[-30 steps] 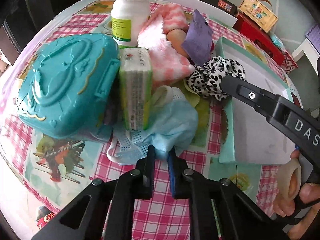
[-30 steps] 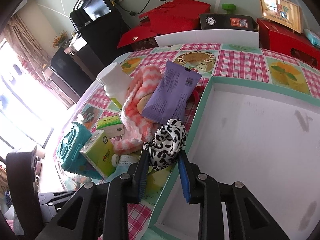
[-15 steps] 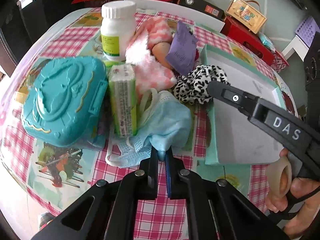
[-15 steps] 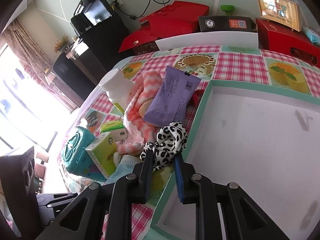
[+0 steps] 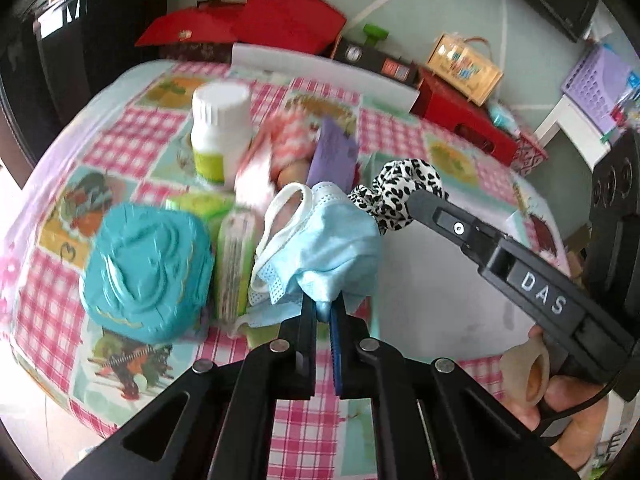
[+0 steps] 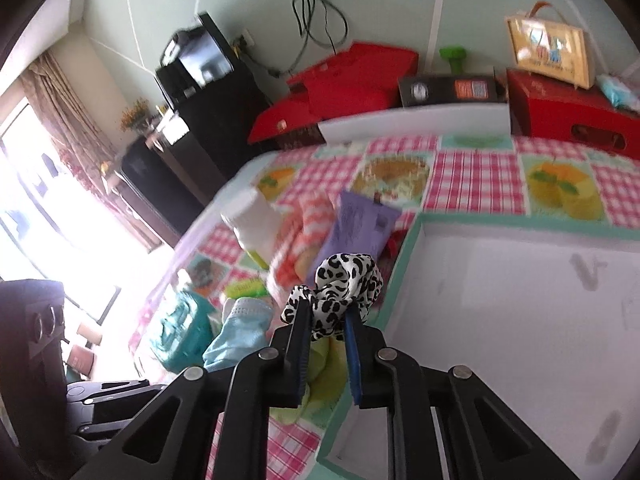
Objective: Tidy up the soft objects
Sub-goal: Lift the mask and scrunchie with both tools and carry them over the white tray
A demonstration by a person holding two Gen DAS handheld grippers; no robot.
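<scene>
The left gripper [image 5: 323, 312] is pinching a crumpled light-blue disposable face mask [image 5: 324, 240] between its pressed-together fingers, and the mask is hanging clear above the pink checked tablecloth [image 5: 132, 136]. The right gripper [image 6: 327, 326] is clamping a black-and-white leopard-print fabric scrunchie [image 6: 344, 284], which is sitting just beside the left rim of the shallow white tray with a mint-green border [image 6: 404, 256]. The tray's white floor is lying open to the right of the scrunchie. Left of the rim, a purple foil packet [image 6: 360, 228], a pink-and-white striped fuzzy sock [image 6: 308, 232] and a white plastic bottle with a green label [image 5: 220, 128] are crowding together. A teal moulded plastic case [image 5: 148, 272] and a green tissue pack [image 5: 232, 256] are standing near the table's left edge.
</scene>
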